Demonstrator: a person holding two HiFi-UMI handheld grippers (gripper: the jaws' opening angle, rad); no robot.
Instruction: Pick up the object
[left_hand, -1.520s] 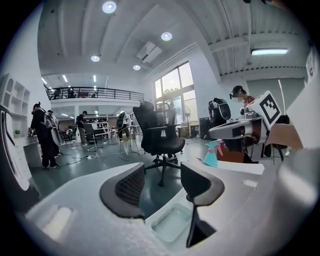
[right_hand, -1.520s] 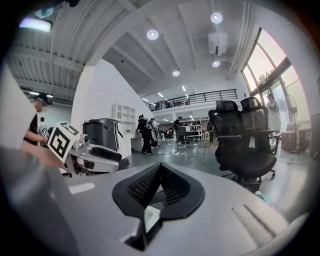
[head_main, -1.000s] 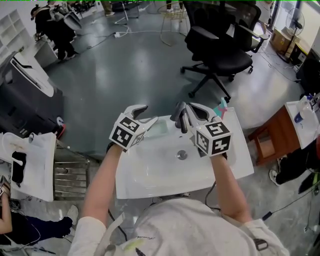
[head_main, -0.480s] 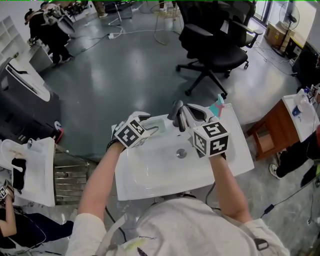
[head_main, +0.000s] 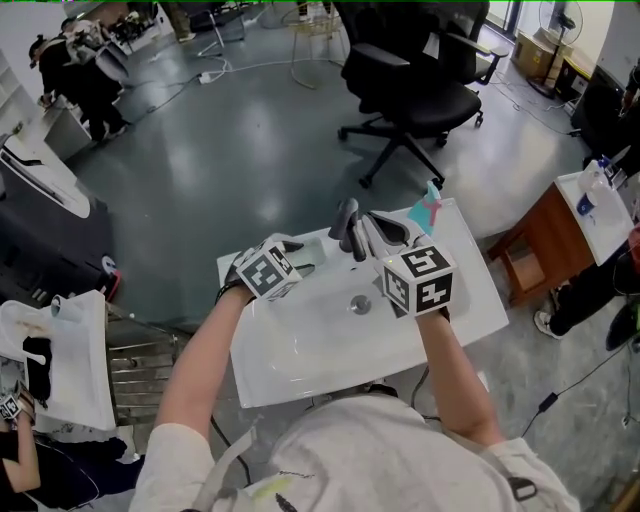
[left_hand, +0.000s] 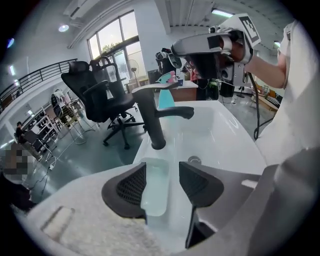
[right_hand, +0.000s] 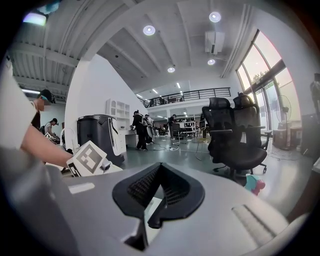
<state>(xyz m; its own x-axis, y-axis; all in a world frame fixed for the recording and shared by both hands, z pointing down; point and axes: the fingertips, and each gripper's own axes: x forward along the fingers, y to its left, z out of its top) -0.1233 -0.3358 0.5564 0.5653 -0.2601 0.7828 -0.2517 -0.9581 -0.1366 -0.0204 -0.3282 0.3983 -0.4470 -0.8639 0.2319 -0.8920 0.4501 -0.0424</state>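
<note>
A pale green translucent bar (left_hand: 154, 187) lies on the back left rim of the white sink (head_main: 300, 350), beside the black faucet (head_main: 348, 222). My left gripper (left_hand: 162, 170) points steeply down over the bar. Its jaws have just been closing a little and stand open, one on each side of the bar. The left pad is close to the bar and the right pad is apart from it. In the head view the left gripper (head_main: 298, 256) hides most of the bar. My right gripper (head_main: 373, 220) hovers over the faucet, shut on nothing.
The faucet (left_hand: 155, 120) stands just beyond the bar, with the drain (head_main: 362, 305) in the basin. A teal and pink toy (head_main: 428, 208) sits at the sink's far right corner. A black office chair (head_main: 410, 90) is behind, a wooden cabinet (head_main: 530, 250) to the right.
My left gripper has come down and tipped forward onto the sink's rim, so the bar now lies between its jaws. The right gripper has stayed over the faucet.
</note>
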